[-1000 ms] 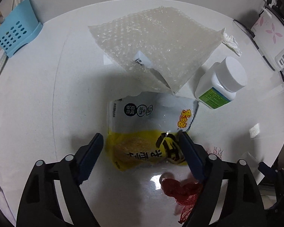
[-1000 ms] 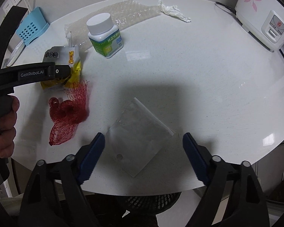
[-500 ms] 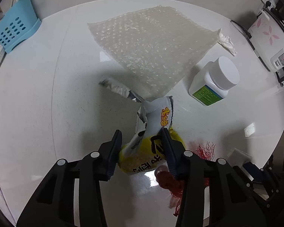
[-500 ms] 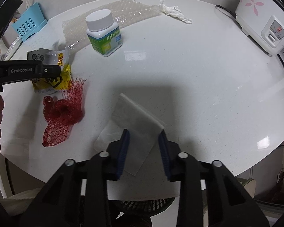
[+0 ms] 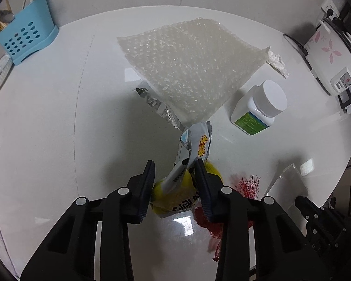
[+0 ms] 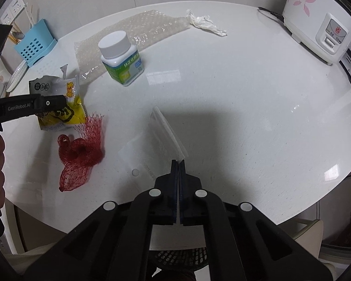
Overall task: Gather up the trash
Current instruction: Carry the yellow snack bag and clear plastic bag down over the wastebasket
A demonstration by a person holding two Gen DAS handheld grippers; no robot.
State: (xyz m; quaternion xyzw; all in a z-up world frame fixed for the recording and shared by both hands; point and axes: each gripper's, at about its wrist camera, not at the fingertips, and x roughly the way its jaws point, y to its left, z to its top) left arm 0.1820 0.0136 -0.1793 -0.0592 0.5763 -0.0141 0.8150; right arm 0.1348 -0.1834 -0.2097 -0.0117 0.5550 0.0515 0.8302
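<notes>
Jaws closing: left gripper (image 5: 175, 169) squeezing crumpled snack bag (image 5: 189, 161) off desk (image 5: 58, 128); right gripper (image 6: 178, 164) pinched together on clear bag (image 6: 161, 131).

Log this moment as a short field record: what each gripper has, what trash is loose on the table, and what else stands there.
left gripper: fingers closing on the crumpled yellow and silver snack wrapper
right gripper: shut on the clear plastic zip bag, one edge lifted
loose trash: red mesh net bag; sheet of bubble wrap; crumpled white tissue; torn silver foil strip
other items: white pill bottle with green label; blue perforated holder; white rice cooker with pink flowers
surface: round white table
</notes>
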